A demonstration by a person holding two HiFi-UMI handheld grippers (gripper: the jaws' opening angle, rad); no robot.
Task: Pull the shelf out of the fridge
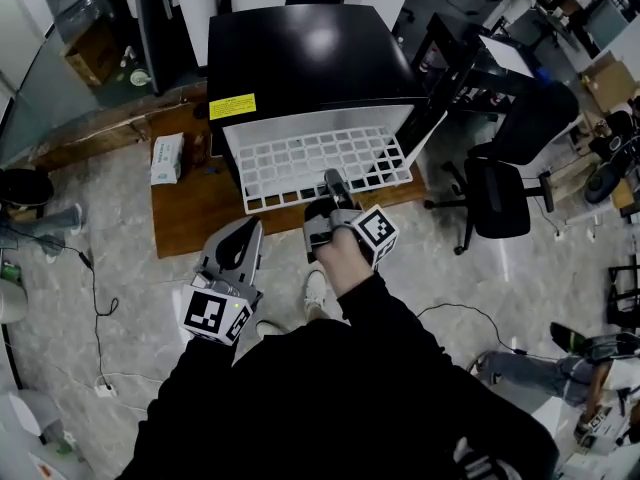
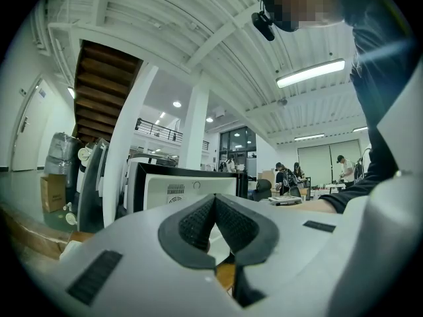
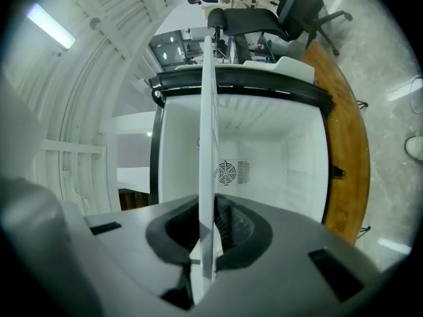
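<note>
Your left gripper (image 1: 245, 230) hangs idle, pads pressed together on nothing. Your right gripper (image 1: 334, 180) pinches the front edge of the shelf (image 1: 290, 163), which sticks partly out of the fridge (image 1: 300, 58). Pull straight back and level so it doesn't bind.

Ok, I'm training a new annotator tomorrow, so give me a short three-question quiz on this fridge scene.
1. True or false: the right gripper is shut on the front edge of the shelf.
2. What does the left gripper hold? A) the shelf B) nothing C) a box
3. Fill in: the fridge stands on a ___ platform.

Key: 1 true; 2 B; 3 wooden.
</note>
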